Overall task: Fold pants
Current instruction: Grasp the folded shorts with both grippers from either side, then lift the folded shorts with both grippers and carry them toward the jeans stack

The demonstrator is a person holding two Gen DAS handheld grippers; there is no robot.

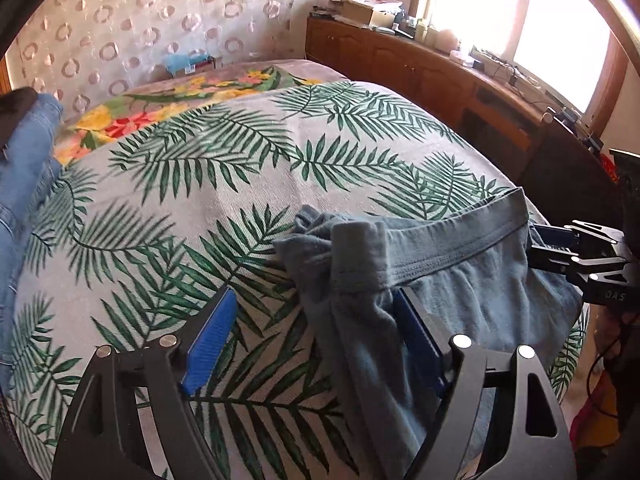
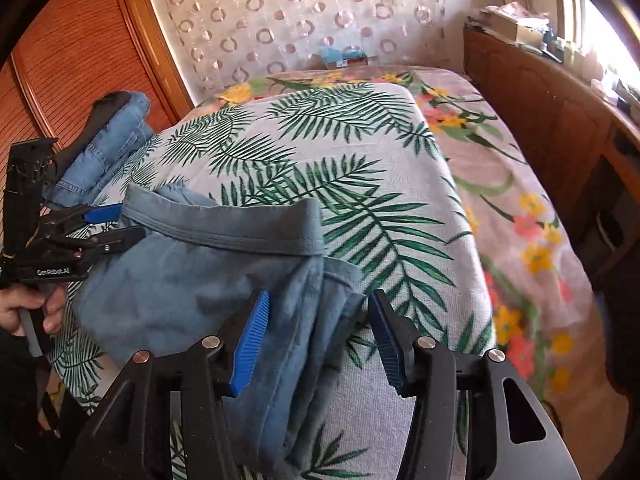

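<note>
Blue-grey pants (image 1: 460,280) bunched on leaf-print bed (image 1: 200,184), left tool (image 1: 316,344) wide, right tool (image 2: 316,340) half-wide, cloth between both, pads not pressing

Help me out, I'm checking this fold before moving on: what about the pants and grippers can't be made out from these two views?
- Pants legs: cut off by the bottom edge in both wrist views, behind the gripper bodies.
- Pants' underside and fold layers: hidden by the bunched waistband.
- Right gripper: its right pad's contact with the fabric is unclear.
- Left gripper: its right finger is partly covered by draped fabric.
</note>
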